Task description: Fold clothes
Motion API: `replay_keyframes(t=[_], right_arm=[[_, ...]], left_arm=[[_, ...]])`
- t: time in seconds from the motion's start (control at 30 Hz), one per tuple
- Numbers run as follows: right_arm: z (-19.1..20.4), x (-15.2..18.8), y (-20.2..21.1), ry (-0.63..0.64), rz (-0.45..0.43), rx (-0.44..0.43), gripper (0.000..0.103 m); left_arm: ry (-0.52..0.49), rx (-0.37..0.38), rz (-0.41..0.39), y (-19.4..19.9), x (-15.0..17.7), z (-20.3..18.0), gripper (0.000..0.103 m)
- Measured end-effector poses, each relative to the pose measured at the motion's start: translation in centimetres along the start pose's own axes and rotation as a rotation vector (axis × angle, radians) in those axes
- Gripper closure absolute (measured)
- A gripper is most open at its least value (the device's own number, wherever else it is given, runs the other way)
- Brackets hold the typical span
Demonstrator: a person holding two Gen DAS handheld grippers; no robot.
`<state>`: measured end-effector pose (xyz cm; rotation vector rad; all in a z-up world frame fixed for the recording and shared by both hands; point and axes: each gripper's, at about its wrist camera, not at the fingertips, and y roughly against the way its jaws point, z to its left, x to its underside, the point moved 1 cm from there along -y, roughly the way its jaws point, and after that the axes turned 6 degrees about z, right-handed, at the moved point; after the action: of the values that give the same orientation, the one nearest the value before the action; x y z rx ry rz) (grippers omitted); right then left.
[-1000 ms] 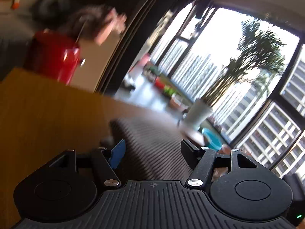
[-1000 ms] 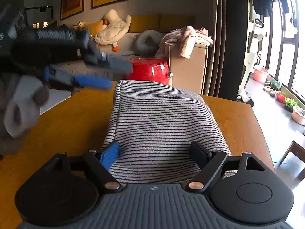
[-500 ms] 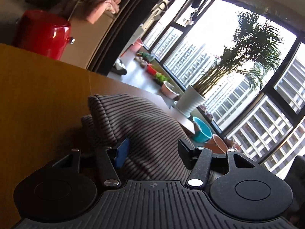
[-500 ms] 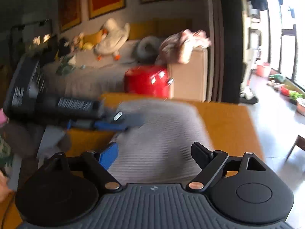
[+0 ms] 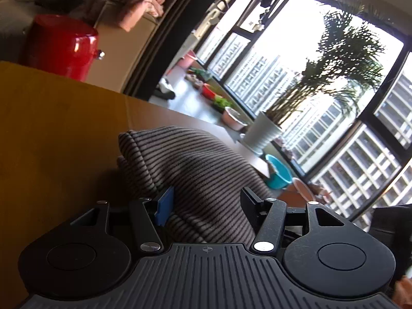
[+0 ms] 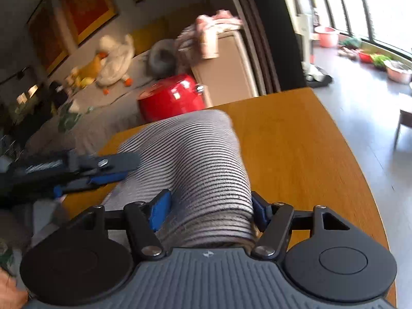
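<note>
A folded grey striped garment (image 6: 195, 159) lies on the orange wooden table (image 6: 296, 154). My right gripper (image 6: 209, 209) has its jaws on both sides of the garment's near end, which bulges between them. My left gripper (image 5: 206, 198) is open with the garment's side (image 5: 195, 170) bunched between its fingers; it also shows in the right wrist view (image 6: 85, 170) reaching in from the left onto the garment's left edge.
A red stool (image 6: 172, 100) and a beige cabinet (image 6: 226, 64) with clothes on it stand past the table's far edge. A sofa with plush toys (image 6: 113, 61) is behind. A potted plant (image 5: 262, 134) and tubs stand by the window on the right.
My right gripper has tilted and moved onto the garment's near end, its jaws narrowing around it. My left gripper has come in from the left so the garment now lies between its fingers.
</note>
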<state>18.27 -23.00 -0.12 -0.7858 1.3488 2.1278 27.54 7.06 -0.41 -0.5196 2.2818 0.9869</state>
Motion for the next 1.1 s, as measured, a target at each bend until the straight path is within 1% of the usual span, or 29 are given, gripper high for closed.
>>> replay_keyframes(t=[0.07,0.13,0.2,0.27,0.33,0.4,0.43,0.53,0.57,0.6,0.63,0.67,0.7,0.73,0.77,0.83,0.9,0.93,0.97,1.0,1.07,1.1], right_arm=[[-0.1,0.2,0.1,0.010,0.015,-0.003,0.039],[-0.4,-0.3,0.5,0.016,0.008,0.010,0.037],[-0.1,-1.2,1.6,0.023,-0.027,0.033,0.036],[0.1,-2.4,2.5,0.031,-0.065,0.034,0.033],[0.3,-4.2,2.6,0.026,-0.093,0.020,0.022],[0.3,-5.9,1.5,0.015,-0.083,-0.018,0.016],[0.1,-6.5,0.5,0.008,-0.066,-0.023,0.015],[-0.6,-7.2,-3.1,-0.039,0.017,0.001,0.015],[-1.0,-7.0,-4.4,-0.076,0.060,-0.004,0.015],[-1.1,-6.9,-4.9,-0.109,0.078,-0.031,0.030],[-0.7,-6.8,-4.7,-0.121,0.069,-0.062,0.036],[0.0,-6.8,-3.8,-0.097,0.036,-0.082,0.037],[0.7,-6.8,-2.9,-0.067,0.004,-0.101,0.042],[1.2,-6.8,-2.2,-0.049,-0.017,-0.114,0.047],[1.4,-6.9,-1.8,-0.039,-0.018,-0.104,0.048],[1.8,-6.9,-2.1,-0.011,0.008,-0.035,0.051],[2.2,-6.4,-2.7,0.024,0.028,0.036,0.051],[2.3,-6.2,-2.9,0.037,0.029,0.056,0.051],[2.5,-6.2,-3.0,0.042,0.025,0.063,0.050],[2.6,-6.1,-3.0,0.044,0.023,0.065,0.050],[2.9,-5.9,-2.9,0.051,0.022,0.072,0.049],[3.0,-5.8,-2.9,0.057,0.023,0.076,0.048]], left_arm=[[0.007,-0.008,-0.006,0.0,-0.2,0.3,0.041],[0.005,-0.004,-0.004,0.1,-0.1,0.2,0.041],[-0.011,-0.012,-0.004,0.0,0.0,-0.1,0.041],[-0.013,-0.013,-0.003,0.1,0.0,-0.1,0.041],[-0.015,-0.014,-0.002,0.1,0.0,-0.2,0.041],[-0.019,-0.016,0.000,0.1,0.1,-0.2,0.041],[-0.021,-0.017,0.001,0.1,0.1,-0.2,0.041],[-0.024,-0.016,0.005,0.1,0.1,-0.1,0.041],[-0.024,-0.014,0.007,0.2,0.1,-0.1,0.041],[-0.025,-0.016,0.009,0.1,0.1,0.0,0.041],[-0.026,-0.018,0.012,0.1,0.0,0.1,0.041],[-0.028,-0.022,0.016,0.1,0.0,0.2,0.041],[-0.032,-0.030,0.019,0.1,-0.1,0.4,0.040],[-0.032,-0.039,0.018,0.2,-0.2,0.6,0.037],[-0.025,-0.043,0.016,0.1,-0.3,1.0,0.035],[-0.017,-0.049,0.012,0.2,-0.5,1.4,0.035],[-0.009,-0.055,0.009,0.3,-0.7,1.7,0.037],[-0.005,-0.059,0.007,0.3,-0.7,1.9,0.034],[0.002,-0.067,0.013,0.3,-0.7,2.1,0.033],[0.008,-0.077,0.020,0.3,-0.6,2.2,0.026],[0.034,-0.071,0.025,0.4,-0.5,2.6,0.025],[0.041,-0.069,0.019,0.8,-0.4,2.6,0.027]])
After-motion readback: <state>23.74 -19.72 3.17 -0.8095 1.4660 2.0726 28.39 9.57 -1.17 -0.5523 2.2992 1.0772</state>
